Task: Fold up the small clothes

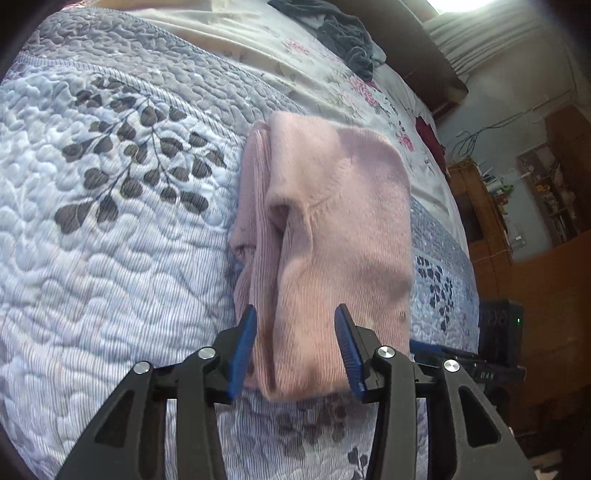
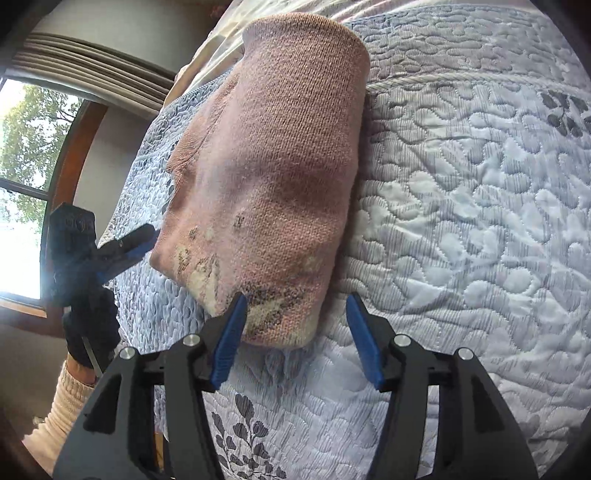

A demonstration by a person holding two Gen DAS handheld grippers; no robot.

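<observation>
Pink knit garment (image 1: 332, 229), already folded into a thick bundle, lying on the blue quilted bedspread (image 1: 110, 240) with its grey leaf prints. Long and narrow in shape, running straight away from both cameras, so the long way points forward from each pair of fingers. Ribbed layers stacked along one long side in the left wrist view; some pale and dark marks on the near end (image 2: 273, 314) in the right wrist view.

Near end of the bundle sitting right between the blue pads of the left gripper (image 1: 299, 350). Wide open there, a pad on each side of the cloth, nothing squeezed. Hard to tell whether the pads brush the knit or just stand beside it.

Right gripper (image 2: 295, 332) also wide open and holding nothing. Bundle lying forward and a bit to the left, its near corner just by the left pad (image 2: 229, 332), bare quilt in front of the other pad. Left gripper again in the right wrist view (image 2: 129, 243), at the far side of the bundle, held by a dark gloved hand (image 2: 88, 325) with a cream sleeve (image 2: 62, 398) below.

Probably closer to a grab: the left, already straddling the end. Right would need a small shift left first.

Farther back on the bed: a dark grey heap of cloth (image 1: 343, 33).
</observation>
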